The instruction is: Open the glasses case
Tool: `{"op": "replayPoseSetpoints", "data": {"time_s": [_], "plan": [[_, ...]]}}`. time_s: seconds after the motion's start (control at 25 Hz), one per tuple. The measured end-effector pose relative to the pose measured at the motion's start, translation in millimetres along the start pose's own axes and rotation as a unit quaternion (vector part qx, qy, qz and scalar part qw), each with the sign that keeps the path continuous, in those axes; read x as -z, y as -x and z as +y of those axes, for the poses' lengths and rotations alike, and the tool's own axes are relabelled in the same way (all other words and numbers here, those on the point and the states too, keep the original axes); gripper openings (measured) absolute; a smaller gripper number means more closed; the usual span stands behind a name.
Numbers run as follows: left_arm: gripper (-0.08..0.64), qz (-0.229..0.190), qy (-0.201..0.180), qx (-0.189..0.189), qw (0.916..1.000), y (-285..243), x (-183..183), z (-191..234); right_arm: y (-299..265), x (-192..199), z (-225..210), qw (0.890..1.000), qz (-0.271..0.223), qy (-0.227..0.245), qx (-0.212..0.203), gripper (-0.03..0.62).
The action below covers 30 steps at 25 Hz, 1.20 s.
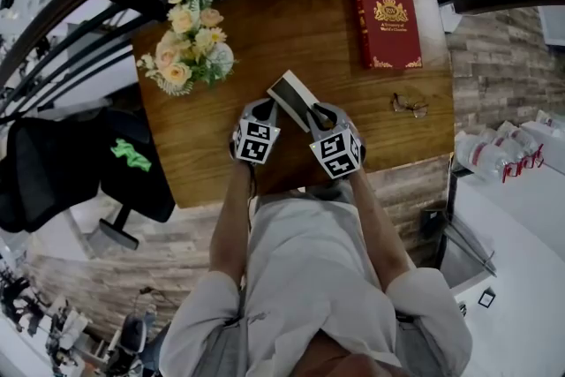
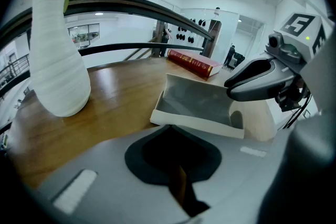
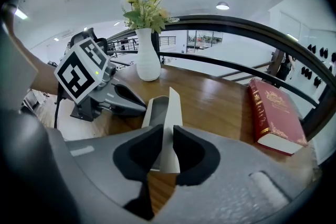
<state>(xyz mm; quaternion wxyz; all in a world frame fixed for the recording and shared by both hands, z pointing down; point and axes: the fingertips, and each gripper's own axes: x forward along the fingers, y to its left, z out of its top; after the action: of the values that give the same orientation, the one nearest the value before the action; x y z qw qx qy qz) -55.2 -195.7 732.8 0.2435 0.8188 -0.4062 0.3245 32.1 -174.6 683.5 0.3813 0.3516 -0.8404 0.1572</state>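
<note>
The glasses case [image 1: 293,93] stands open in the middle of the table [image 1: 300,22], toward its near edge. Its long axis runs on a diagonal, from the far-left corner to the near-right corner. The lid is raised upright on edge and the grey inside of the tray faces the left gripper [image 2: 176,157].

The right gripper [image 3: 164,149] has its jaws clamped on the thin lid. The jaws of the left gripper are almost together with nothing between them, and their tips are just at the rim of the tray.
</note>
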Motion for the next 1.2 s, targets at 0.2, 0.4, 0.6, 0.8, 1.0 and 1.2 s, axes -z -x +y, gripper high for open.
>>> {"op": "replayPoseSetpoints", "data": {"time_s": [0.2,0.4,0.6,0.8,1.0,1.2], "plan": [[0.020,0.000,0.001,0.000,1.0000,-0.2,-0.4,-0.8,2.3,0.7,-8.8,1.000,0.000,-0.008,0.007,0.049],[0.020,0.001,0.000,-0.002,1.0000,-0.1,0.1,0.2,3.2,1.6,-16.8,1.000,-0.002,-0.017,0.016,0.034],[0.020,0.001,0.000,-0.003,1.0000,1.6,0.9,0.5,4.5,1.6,-19.0,1.000,-0.003,-0.021,0.019,0.031],[0.020,0.001,0.001,-0.002,1.0000,0.3,0.6,0.3,4.7,1.2,-26.3,0.999,-0.009,-0.030,0.027,0.025],[0.020,0.002,0.000,-0.003,1.0000,0.9,0.7,1.5,5.7,3.7,-33.0,0.999,-0.006,-0.041,0.035,0.020],[0.020,0.001,0.001,-0.002,1.0000,1.4,1.0,1.7,6.4,2.6,-39.2,0.998,-0.013,-0.051,0.041,0.020]]}}
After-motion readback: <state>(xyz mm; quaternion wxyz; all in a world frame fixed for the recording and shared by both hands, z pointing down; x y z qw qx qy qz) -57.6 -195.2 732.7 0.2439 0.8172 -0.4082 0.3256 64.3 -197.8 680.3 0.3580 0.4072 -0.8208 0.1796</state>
